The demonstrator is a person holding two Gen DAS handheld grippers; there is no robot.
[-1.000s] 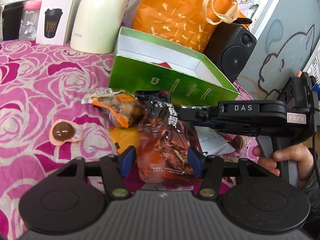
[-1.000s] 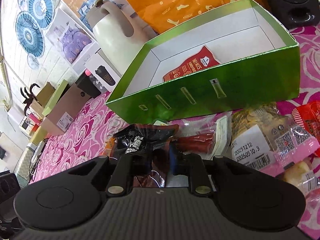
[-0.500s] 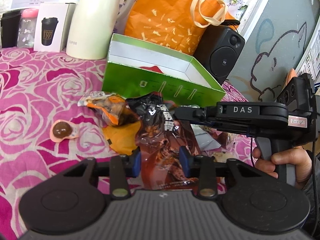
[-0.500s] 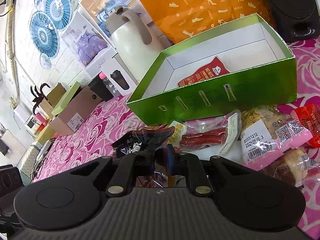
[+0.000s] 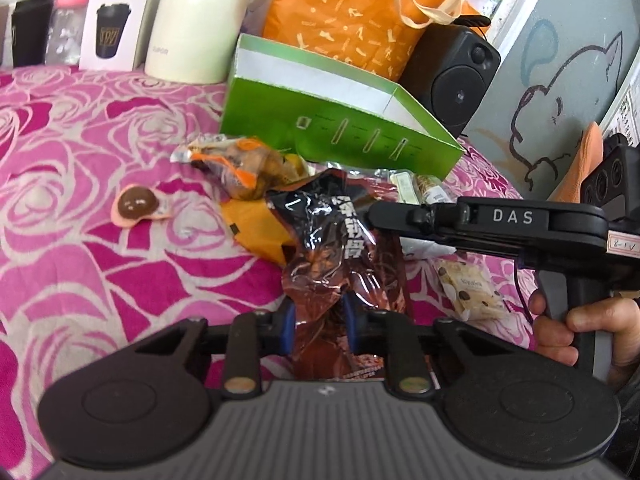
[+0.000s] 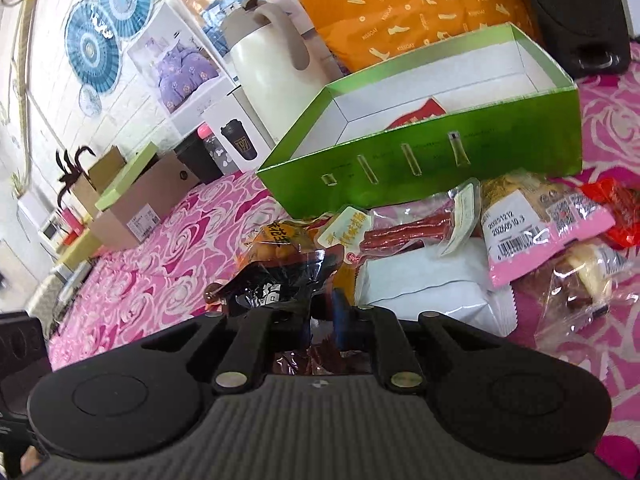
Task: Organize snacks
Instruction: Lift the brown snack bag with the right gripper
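A dark brown foil snack pouch [image 5: 340, 248] stands up off the pink rose cloth between both grippers. My left gripper [image 5: 318, 320] is shut on its lower end, the blue pads pressing the crumpled film. My right gripper [image 5: 374, 216] comes in from the right and pinches the pouch's upper black edge. In the right wrist view that gripper [image 6: 322, 316] holds the same pouch [image 6: 276, 288] between nearly closed pads. The open green box [image 5: 340, 128] stands just behind, with a red pack [image 6: 420, 114] inside it.
Loose snacks lie before the box: an orange pack [image 5: 240, 168], a round chocolate sweet [image 5: 138, 204], a sausage pack [image 6: 404, 228], a pink-labelled bag [image 6: 532, 224], a white packet [image 6: 424, 284]. A cream flask [image 5: 200, 20], an orange bag [image 5: 352, 8] and a speaker [image 5: 452, 76] stand behind.
My left jaws have closed from wide apart onto the pouch's lower end. The pouch has crumpled and stands more upright. Both grippers have drawn back a little from the green box.
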